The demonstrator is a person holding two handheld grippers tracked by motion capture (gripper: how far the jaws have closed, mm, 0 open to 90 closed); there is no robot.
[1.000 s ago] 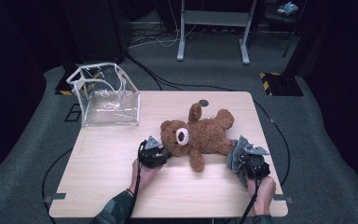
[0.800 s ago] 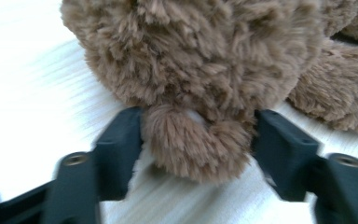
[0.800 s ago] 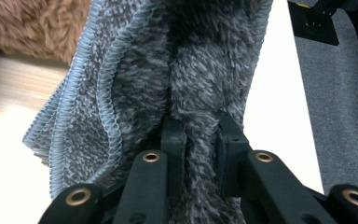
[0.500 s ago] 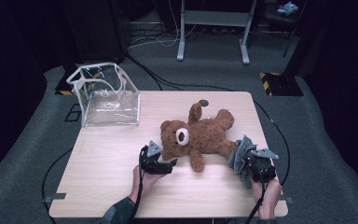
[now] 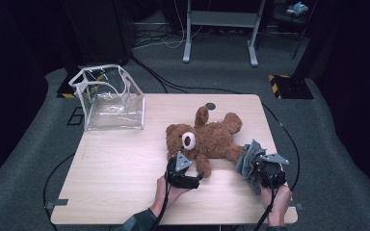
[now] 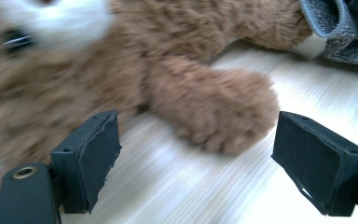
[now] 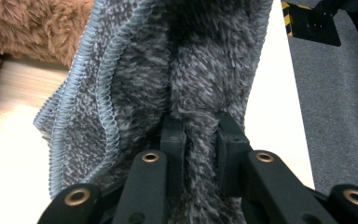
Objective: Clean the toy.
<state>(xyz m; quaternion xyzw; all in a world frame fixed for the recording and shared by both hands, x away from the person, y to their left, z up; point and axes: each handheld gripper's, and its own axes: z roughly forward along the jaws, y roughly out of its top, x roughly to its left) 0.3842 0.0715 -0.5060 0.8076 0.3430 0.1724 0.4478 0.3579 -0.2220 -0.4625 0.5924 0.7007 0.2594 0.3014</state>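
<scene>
On the desk (image 5: 115, 168), the right tongs (image 5: 262, 166) pinch a grey cloth (image 7: 177, 79) beside the bear (image 5: 207, 139); the left tongs (image 6: 196, 158), just opened wide, frame its paw (image 6: 214, 109) untouched.

teddy bear (image 5: 207, 139): warm brown plush, white muzzle. cloth (image 7: 168, 70): mottled grey, fuzzy, with a pale blue stitched edge. worktop (image 5: 120, 168): light wood grain, pale beige. bag (image 5: 108, 98): clear plastic, white trim. left hand-held gripper (image 6: 196, 163): black pads. right hand-held gripper (image 7: 200, 140): black, brass-coloured rivets. floor (image 5: 342, 144): dark grey carpet.
</scene>
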